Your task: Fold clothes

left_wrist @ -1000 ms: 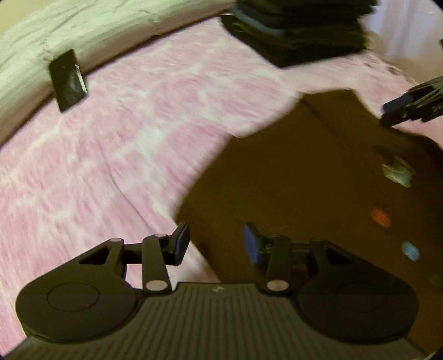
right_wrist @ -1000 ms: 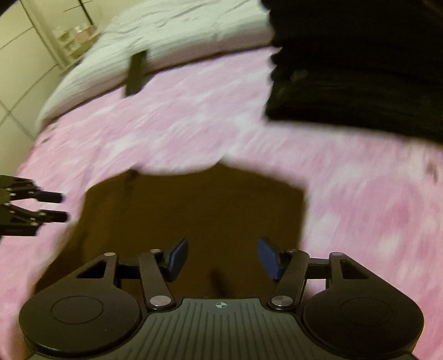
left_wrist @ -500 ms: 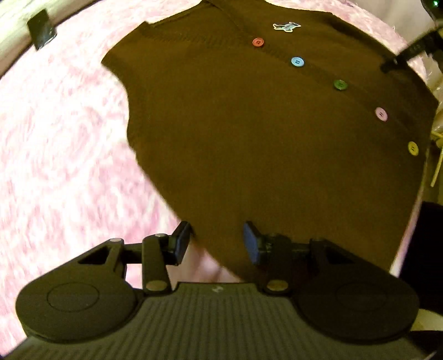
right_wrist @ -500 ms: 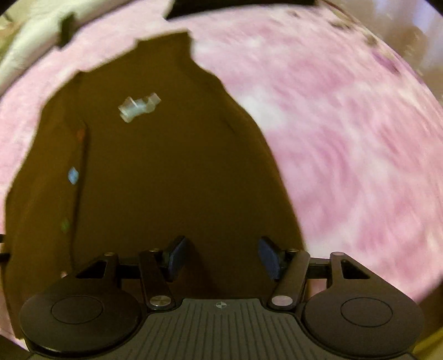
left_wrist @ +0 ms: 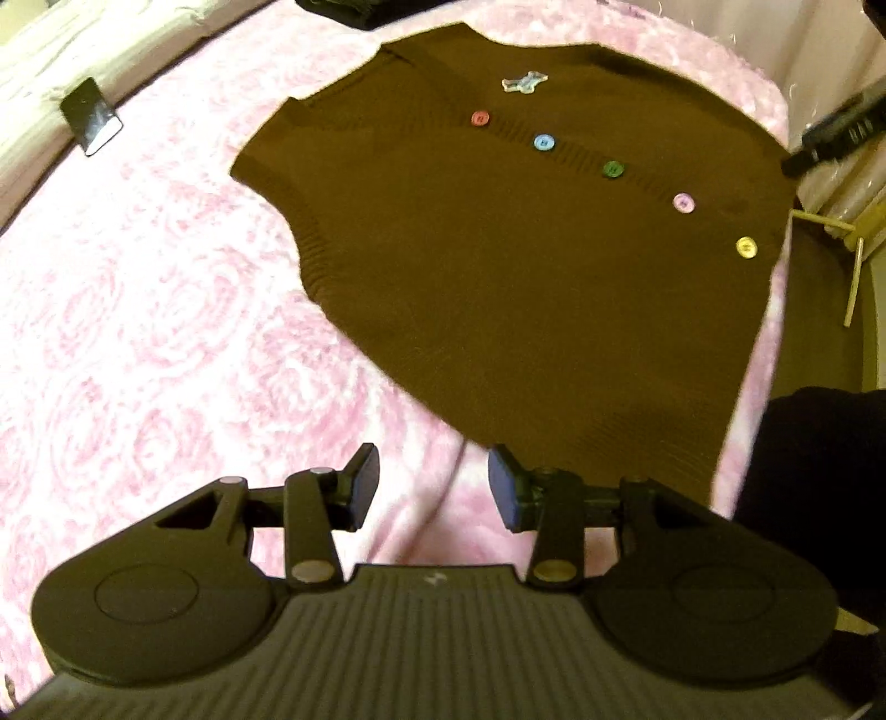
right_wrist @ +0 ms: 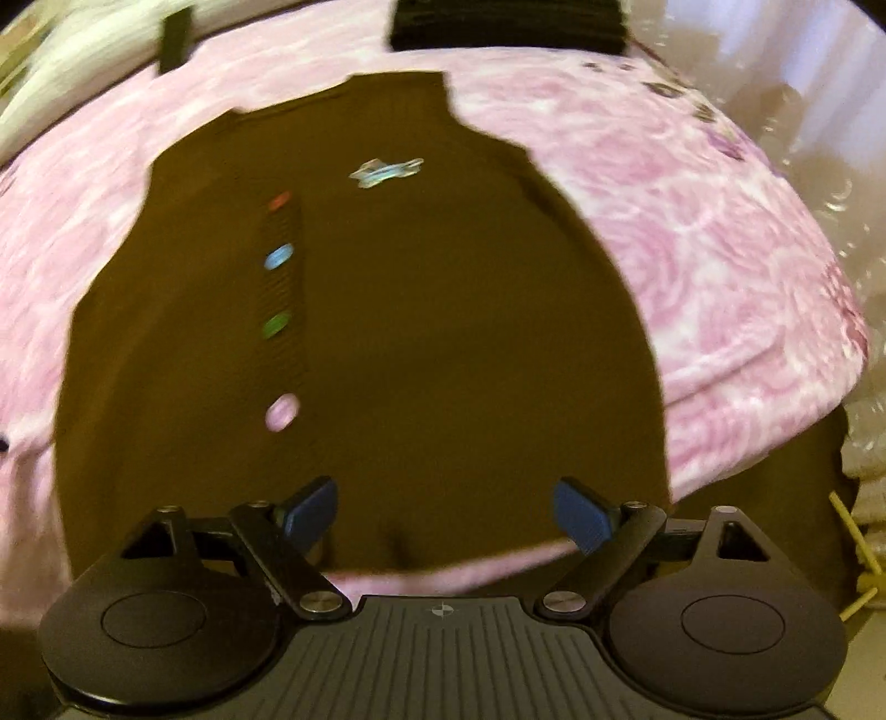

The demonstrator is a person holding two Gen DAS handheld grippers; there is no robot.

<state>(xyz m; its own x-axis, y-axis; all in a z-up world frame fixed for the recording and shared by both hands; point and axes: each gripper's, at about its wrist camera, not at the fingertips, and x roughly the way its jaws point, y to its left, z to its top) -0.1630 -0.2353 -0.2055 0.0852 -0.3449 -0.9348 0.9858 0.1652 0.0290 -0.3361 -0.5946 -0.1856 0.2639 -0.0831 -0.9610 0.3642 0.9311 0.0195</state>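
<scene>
Both tongs drawn back to vest hem since earlier frame | vest (left_wrist: 498,266) flat, buttons up, on pink bed (left_wrist: 138,332) for folding | left tongs (left_wrist: 434,490) part-open, empty | right tongs (right_wrist: 446,512) opening, empty.

The vest (left_wrist: 498,266) lies flat on the bedspread (left_wrist: 138,332), front side up. A row of buttons (left_wrist: 612,169) runs down its centre placket, and a patch (left_wrist: 523,82) sits beside the topmost button, near the neckline. In the left wrist view, the hem lies nearest the left gripper (left_wrist: 434,490), whose fingers stand over the bedspread at the hem corner. A folded stack of clothes (right_wrist: 506,22) lies beyond the neckline. A phone (left_wrist: 91,116) lies well apart from the vest, on the bedspread's far edge against the pillow (left_wrist: 66,55). The right gripper (right_wrist: 446,512) is above the hem, jaws opening, nothing between them.
</scene>
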